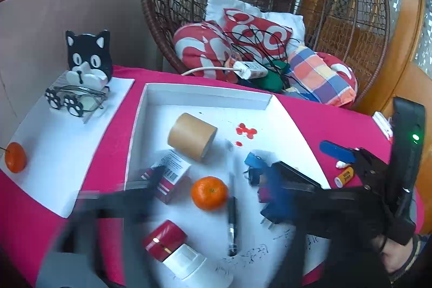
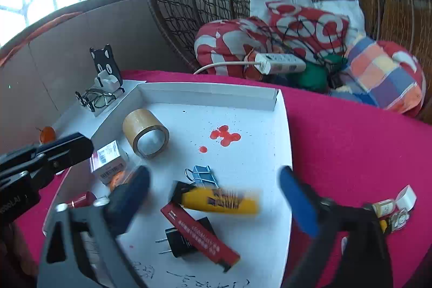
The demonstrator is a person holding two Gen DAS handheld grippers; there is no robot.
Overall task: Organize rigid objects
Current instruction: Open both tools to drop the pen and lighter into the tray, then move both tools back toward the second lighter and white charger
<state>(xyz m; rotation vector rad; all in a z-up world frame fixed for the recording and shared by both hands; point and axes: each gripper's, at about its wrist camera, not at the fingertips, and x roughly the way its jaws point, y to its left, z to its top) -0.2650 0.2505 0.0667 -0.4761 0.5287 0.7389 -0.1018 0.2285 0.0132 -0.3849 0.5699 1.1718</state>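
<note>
Plainly, most of the risk here comes from clutter and blur. Far left, a cat-shaped stand with glasses and an orange sit on a flat white board, well apart from the action and unlikely to be disturbed. Next comes the white tray, where the rigid objects lie crowded: a tape roll, a small red-and-white box, a second orange, a pen and a red-capped bottle.

The left gripper spreads wide over this patch, one finger smeared across the box; it holds nothing that I can see. A downward move from here could knock the orange rolling or pin the box crookedly.

Further right, the right gripper also stands wide apart, its blue pads flanking a yellow cylindrical item, which is blurred and appears loose rather than gripped. It lies just beside a blue binder clip, a red flat stick and a black plug. Closing here could catch the clip or stick along with it, or squirt the round body sideways.

Rightmost, small vials rest on the pink cloth near the right finger, so a sweep could scatter them off the table.
</note>
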